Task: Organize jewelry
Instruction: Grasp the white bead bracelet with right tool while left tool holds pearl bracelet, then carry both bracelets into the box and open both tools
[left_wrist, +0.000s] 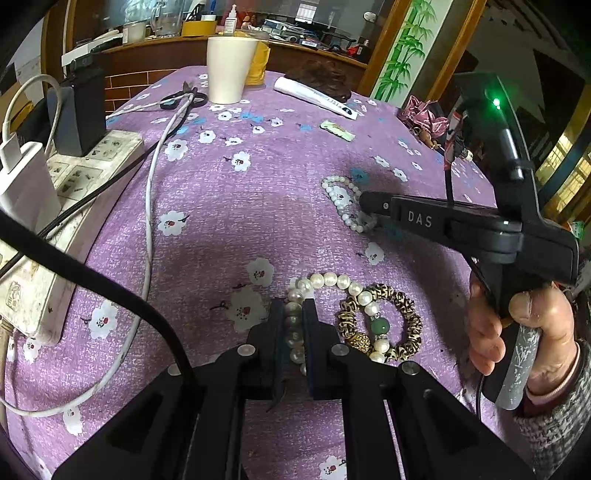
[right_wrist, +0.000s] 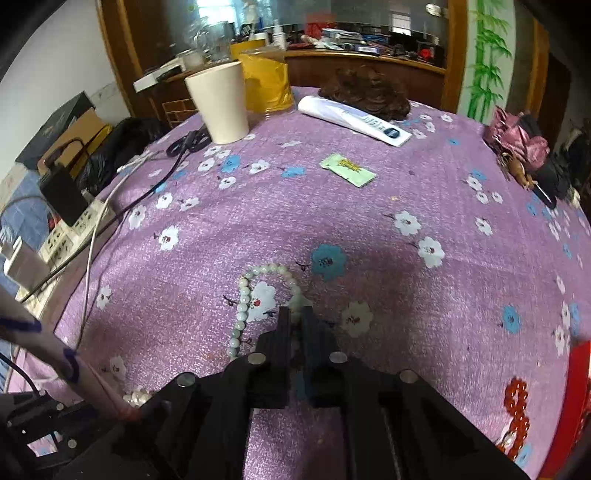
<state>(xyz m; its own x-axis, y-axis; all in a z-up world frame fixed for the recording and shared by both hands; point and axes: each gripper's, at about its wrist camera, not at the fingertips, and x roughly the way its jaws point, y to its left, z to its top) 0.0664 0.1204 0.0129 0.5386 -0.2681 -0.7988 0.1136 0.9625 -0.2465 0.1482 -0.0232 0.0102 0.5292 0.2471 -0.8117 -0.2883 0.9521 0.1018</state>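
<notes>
Two tongs clamped: left tongs grip the pearl bracelet; right tongs pinch the pale bead bracelet. Pale loop's long axis runs away from the right tongs.

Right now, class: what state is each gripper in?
Left gripper: closed on the white pearl bracelet.
Right gripper: closed on the pale green bead bracelet.

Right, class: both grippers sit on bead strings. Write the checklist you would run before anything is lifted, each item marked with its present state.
1. Left gripper shut on the white pearl bracelet: ok.
2. Right gripper shut on the pale green bead bracelet: ok.
3. Pearl bracelet free of the patterned bead bracelet: not ok, they overlap.
4. White cable away from both grips: ok.
5. Place to put them: cannot tell.
</notes>
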